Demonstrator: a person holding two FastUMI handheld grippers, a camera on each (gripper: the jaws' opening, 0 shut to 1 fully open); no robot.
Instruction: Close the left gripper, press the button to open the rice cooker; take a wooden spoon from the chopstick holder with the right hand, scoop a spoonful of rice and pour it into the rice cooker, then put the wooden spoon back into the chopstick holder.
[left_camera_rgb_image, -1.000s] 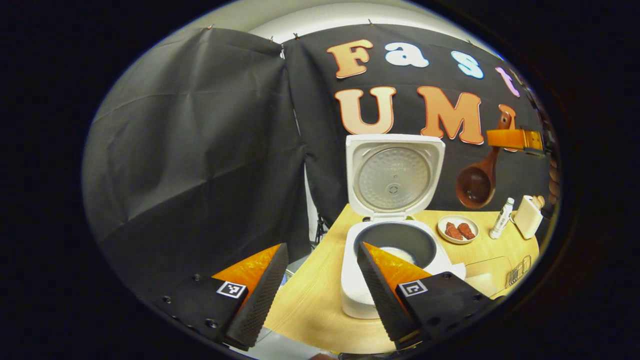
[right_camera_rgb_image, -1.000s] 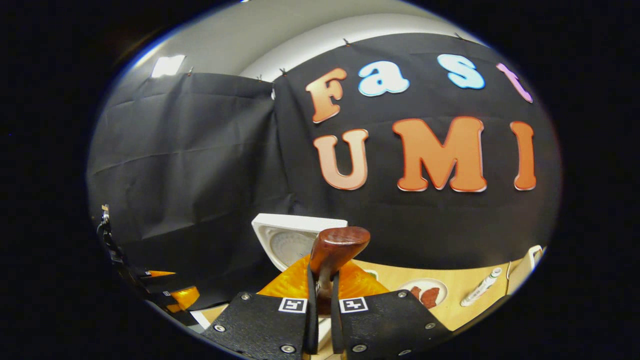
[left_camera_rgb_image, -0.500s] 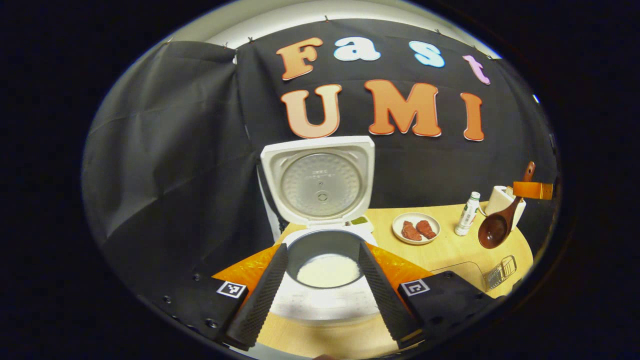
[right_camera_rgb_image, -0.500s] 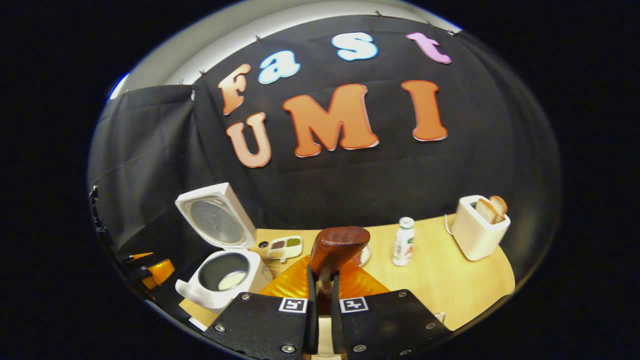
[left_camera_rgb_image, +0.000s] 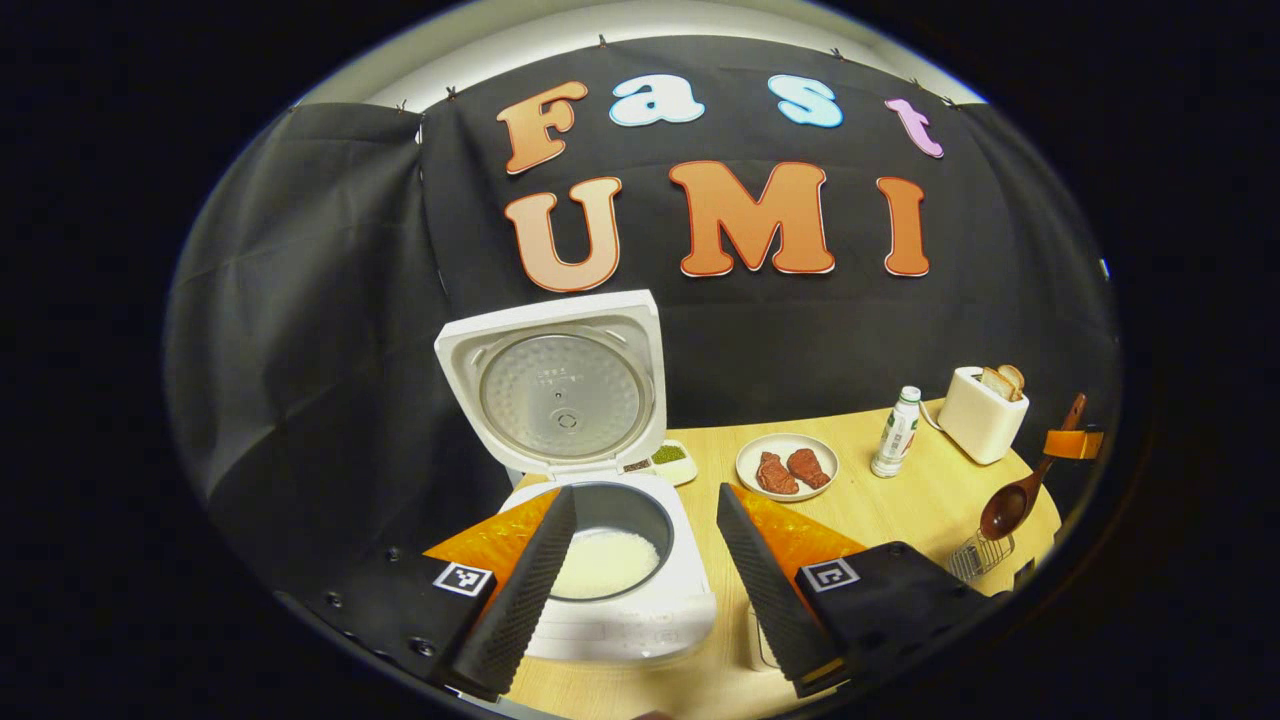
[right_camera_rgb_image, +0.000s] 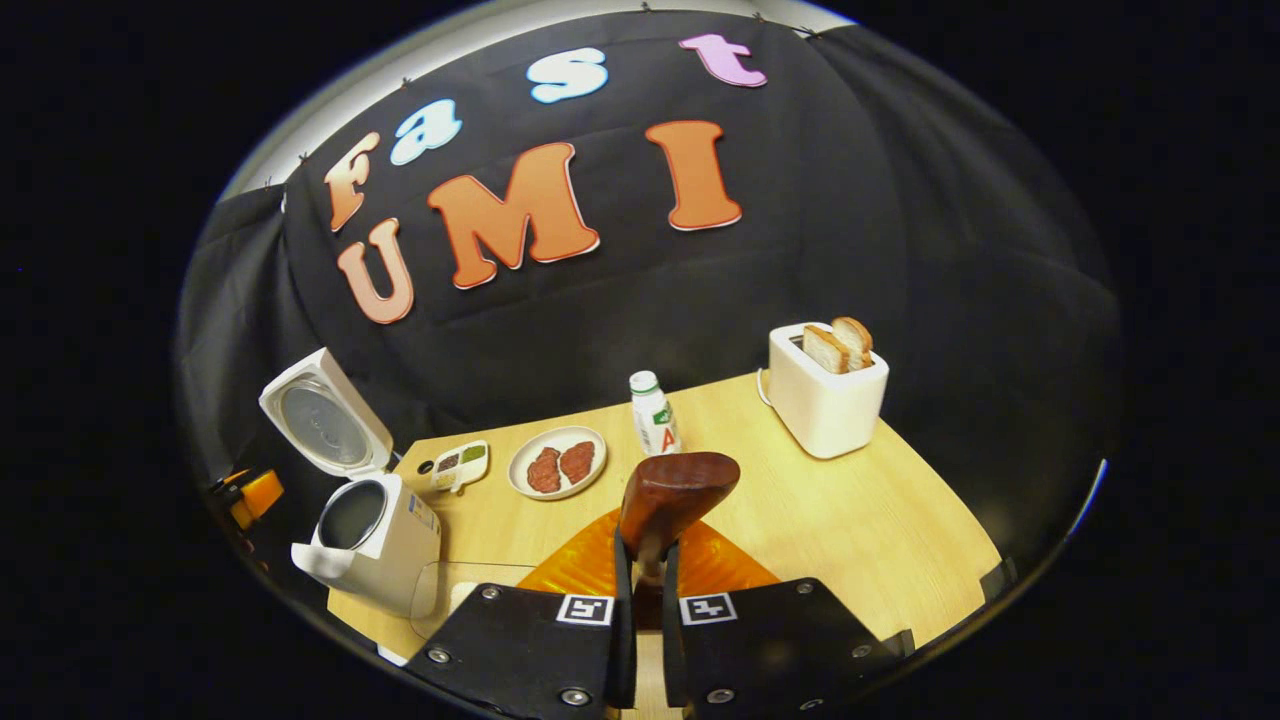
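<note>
spoon (right_camera_rgb_image: 678, 492) handle hidden between fingers (right_camera_rgb_image: 622, 620)

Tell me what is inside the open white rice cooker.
The white rice cooker holds a dark inner pot with white rice at the bottom. The left gripper's finger covers the pot's near-left part.

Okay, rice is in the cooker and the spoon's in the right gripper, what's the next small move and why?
Probably lower the right hand-held gripper toward the wire chopstick holder and drop the wooden spoon in, bowl first. The rice cooker is open with rice in its pot, and in the left gripper view the spoon hangs bowl down just above the holder, so returning it seems all that remains.
</note>
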